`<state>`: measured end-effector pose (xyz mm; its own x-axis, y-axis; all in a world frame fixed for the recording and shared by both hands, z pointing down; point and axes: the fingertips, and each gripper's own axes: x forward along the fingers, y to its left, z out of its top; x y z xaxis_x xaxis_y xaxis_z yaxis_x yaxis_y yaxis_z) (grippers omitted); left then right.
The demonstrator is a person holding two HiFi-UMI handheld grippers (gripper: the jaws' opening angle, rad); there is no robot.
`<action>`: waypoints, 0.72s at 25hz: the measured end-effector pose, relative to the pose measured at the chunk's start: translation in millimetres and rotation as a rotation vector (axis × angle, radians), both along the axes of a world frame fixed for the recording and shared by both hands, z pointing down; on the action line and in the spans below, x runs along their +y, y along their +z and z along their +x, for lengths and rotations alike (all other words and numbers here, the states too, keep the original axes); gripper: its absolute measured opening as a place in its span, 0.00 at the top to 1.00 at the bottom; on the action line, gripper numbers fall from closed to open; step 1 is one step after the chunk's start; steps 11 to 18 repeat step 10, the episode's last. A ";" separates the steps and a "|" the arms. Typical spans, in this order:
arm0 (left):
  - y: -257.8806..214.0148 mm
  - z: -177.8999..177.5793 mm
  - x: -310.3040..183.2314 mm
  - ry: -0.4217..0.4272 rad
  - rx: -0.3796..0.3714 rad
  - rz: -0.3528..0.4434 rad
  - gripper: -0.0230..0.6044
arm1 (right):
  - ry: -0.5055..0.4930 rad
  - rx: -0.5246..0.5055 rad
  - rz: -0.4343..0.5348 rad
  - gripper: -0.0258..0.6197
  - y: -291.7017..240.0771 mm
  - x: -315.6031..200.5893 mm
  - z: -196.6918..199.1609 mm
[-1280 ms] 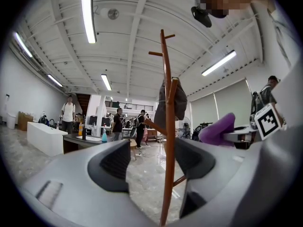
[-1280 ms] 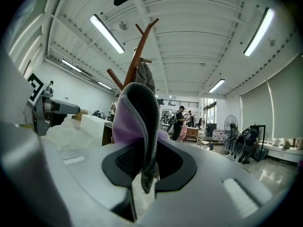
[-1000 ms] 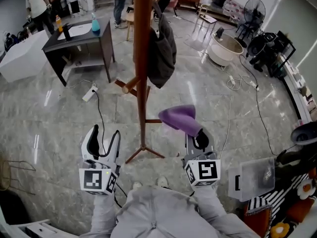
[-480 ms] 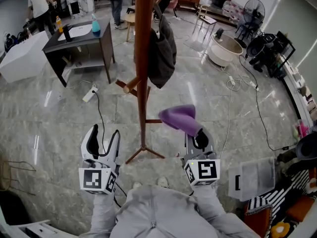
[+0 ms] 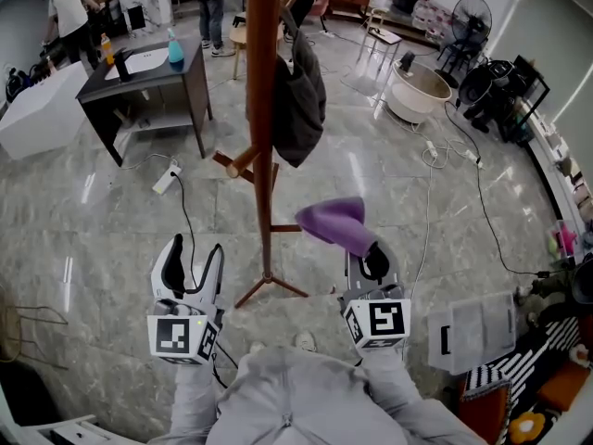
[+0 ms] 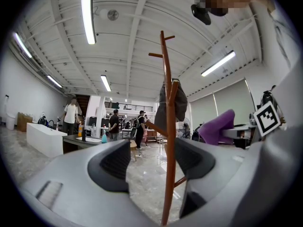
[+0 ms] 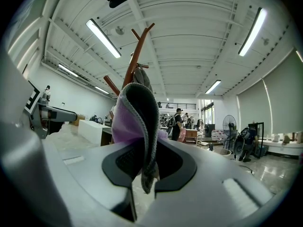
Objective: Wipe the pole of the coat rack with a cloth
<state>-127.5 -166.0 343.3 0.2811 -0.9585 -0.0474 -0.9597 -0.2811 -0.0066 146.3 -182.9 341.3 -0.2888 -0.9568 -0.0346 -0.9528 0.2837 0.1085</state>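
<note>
The brown wooden coat rack pole point(image 5: 263, 109) rises in the middle of the head view, its legs on the floor between my two grippers; a dark bag point(image 5: 298, 95) hangs from a peg. My right gripper point(image 5: 369, 260) is shut on a purple cloth point(image 5: 335, 221), which sticks up and left toward the pole without touching it. In the right gripper view the cloth point(image 7: 135, 122) fills the jaws, the pole point(image 7: 133, 60) behind it. My left gripper point(image 5: 190, 258) stands open and empty left of the pole base. The left gripper view shows the pole point(image 6: 168, 141) between the fingers, farther off.
A dark desk point(image 5: 148, 77) with a bottle stands at the back left, people beyond it. A power strip and cable point(image 5: 169, 176) lie on the marble floor left of the rack. A white tub point(image 5: 419, 91), fans and cables are at the right, a grey box point(image 5: 477, 332) near my right side.
The view has shifted slightly; people in the background have moved. Both grippers and the cloth stay where they were.
</note>
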 end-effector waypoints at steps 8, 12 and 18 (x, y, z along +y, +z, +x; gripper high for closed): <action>4.0 -0.7 -2.2 0.000 0.004 0.003 0.46 | 0.006 0.000 0.003 0.88 1.5 -1.2 1.9; 3.8 -0.7 -2.1 0.000 0.004 0.004 0.46 | 0.007 0.000 0.003 0.88 1.2 -1.0 1.9; 3.8 -0.7 -2.1 0.000 0.004 0.004 0.46 | 0.007 0.000 0.003 0.88 1.2 -1.0 1.9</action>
